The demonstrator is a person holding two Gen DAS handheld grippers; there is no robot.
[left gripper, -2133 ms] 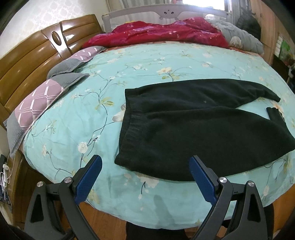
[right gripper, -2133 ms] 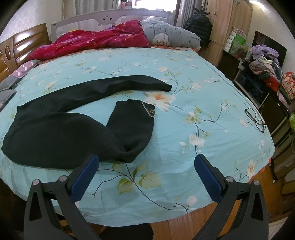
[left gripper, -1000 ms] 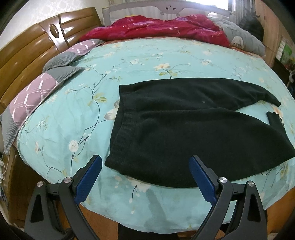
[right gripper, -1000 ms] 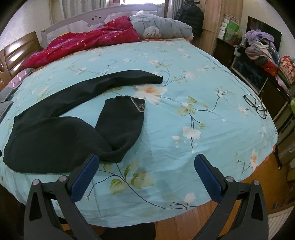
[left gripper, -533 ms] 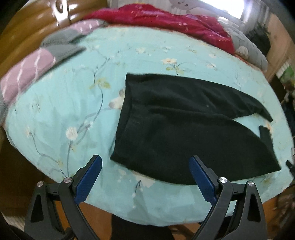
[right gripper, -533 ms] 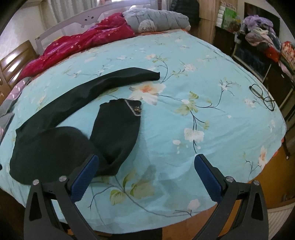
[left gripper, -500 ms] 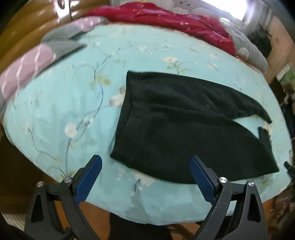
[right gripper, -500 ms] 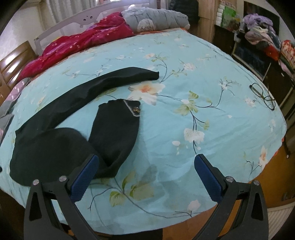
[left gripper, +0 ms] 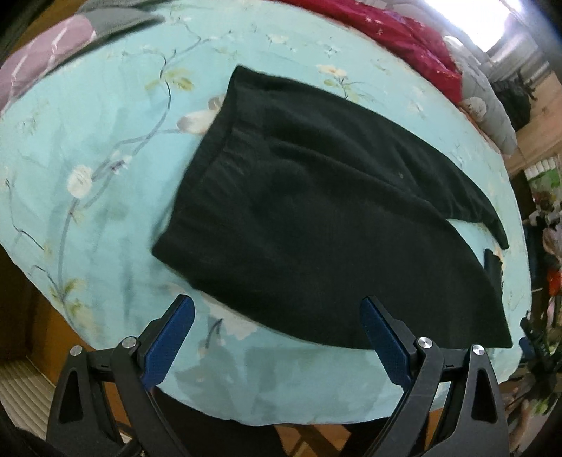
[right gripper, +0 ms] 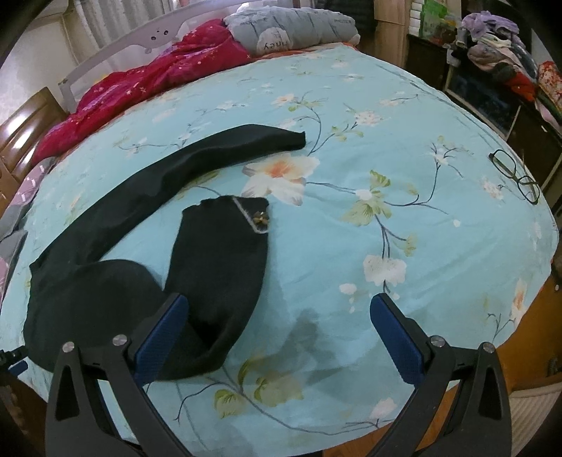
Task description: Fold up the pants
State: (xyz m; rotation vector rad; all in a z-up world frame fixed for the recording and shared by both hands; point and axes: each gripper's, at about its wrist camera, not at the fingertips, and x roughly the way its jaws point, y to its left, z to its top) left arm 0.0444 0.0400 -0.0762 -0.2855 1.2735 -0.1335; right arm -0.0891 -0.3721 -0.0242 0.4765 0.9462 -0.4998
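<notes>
The black pants [left gripper: 316, 218] are lying flat on the floral turquoise bedspread [left gripper: 105, 147], straight ahead of the left gripper [left gripper: 277, 337], whose blue-padded jaws are standing wide apart and gripping nothing. The near edge of the pants is sitting just beyond those fingertips, with the waistband ahead and to the left and the legs trailing off to the right.

The right gripper [right gripper: 279, 330] is likewise gaping and empty. Its left finger [right gripper: 159, 337] is overlapping the nearer leg, which is doubled back so that its cuff is lying ahead of it; the farther leg is stretching away ahead.

A pair of glasses [right gripper: 514, 175] is resting on the bedspread well off to the right. A red quilt [right gripper: 147, 88] and a grey pillow [right gripper: 288, 30] are piled at the far edge, clear of the pants.
</notes>
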